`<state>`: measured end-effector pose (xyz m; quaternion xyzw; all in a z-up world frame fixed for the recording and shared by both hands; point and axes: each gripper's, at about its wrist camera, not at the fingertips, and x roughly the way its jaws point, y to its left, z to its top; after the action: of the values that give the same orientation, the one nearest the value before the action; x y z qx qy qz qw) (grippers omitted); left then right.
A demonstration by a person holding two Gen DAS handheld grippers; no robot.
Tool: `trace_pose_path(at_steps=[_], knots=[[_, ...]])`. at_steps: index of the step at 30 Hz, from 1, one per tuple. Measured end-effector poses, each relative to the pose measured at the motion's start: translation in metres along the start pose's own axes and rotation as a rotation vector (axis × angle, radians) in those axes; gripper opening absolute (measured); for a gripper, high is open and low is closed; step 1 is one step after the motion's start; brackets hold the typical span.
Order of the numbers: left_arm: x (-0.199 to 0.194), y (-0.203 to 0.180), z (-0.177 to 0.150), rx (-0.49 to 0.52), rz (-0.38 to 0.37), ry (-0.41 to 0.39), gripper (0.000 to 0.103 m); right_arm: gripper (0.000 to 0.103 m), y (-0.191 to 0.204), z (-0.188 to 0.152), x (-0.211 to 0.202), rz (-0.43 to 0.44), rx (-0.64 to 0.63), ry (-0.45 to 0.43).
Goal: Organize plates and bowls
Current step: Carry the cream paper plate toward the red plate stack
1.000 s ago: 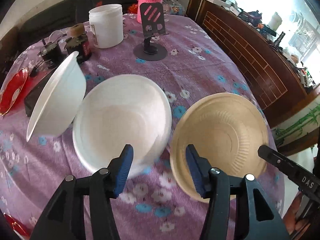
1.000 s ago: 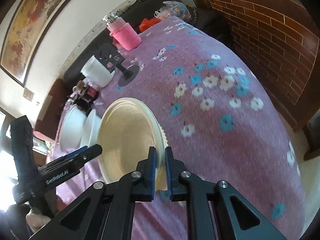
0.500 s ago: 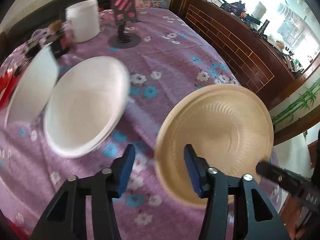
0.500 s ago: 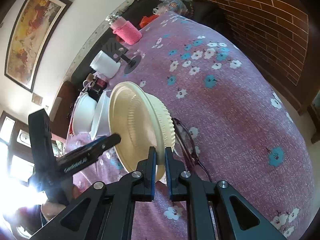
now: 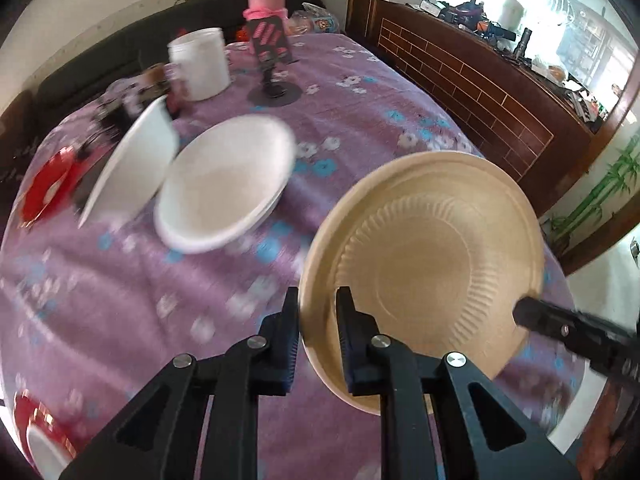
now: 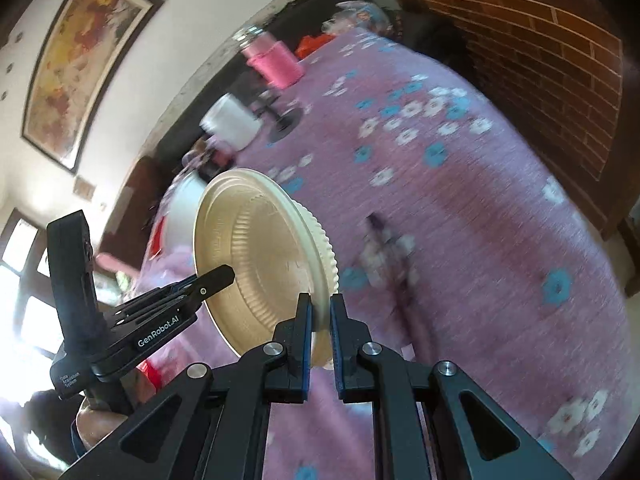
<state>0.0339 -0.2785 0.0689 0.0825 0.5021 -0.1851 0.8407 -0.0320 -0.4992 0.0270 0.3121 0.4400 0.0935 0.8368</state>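
A tan paper plate (image 5: 428, 252) is held up on edge above the purple flowered tablecloth (image 5: 120, 300). My left gripper (image 5: 318, 312) is shut on its near left rim. My right gripper (image 6: 321, 316) is shut on the opposite rim of the plate (image 6: 260, 256); its fingers also show in the left wrist view (image 5: 536, 316). A white bowl (image 5: 224, 184) sits on the cloth behind, and a second white bowl (image 5: 132, 164) leans tilted against its left side.
A white tub (image 5: 200, 64), a pink-sleeved flask (image 5: 266, 4) and a black phone stand (image 5: 272, 60) stand at the table's far side. Red plates (image 5: 48, 184) lie at the left edge. A brick-patterned wooden counter (image 5: 480, 92) runs along the right.
My left gripper moved right and closed on the plate's rim. The right gripper kept its grip and the plate tipped more upright, higher above the cloth.
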Motion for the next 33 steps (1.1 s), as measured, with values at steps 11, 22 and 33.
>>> trace_pose_path(at_steps=[11,22,33], knots=[[-0.033,0.064,-0.111,-0.097,0.034,0.081,0.017,0.012,0.057,-0.074,0.031,0.083,-0.183,0.150],[-0.035,0.066,-0.111,-0.065,0.051,-0.023,0.032,0.015,0.071,-0.085,0.019,-0.075,-0.293,-0.044],[-0.027,0.054,-0.119,-0.010,0.079,-0.087,0.019,0.016,0.065,-0.092,0.038,-0.092,-0.245,-0.030]])
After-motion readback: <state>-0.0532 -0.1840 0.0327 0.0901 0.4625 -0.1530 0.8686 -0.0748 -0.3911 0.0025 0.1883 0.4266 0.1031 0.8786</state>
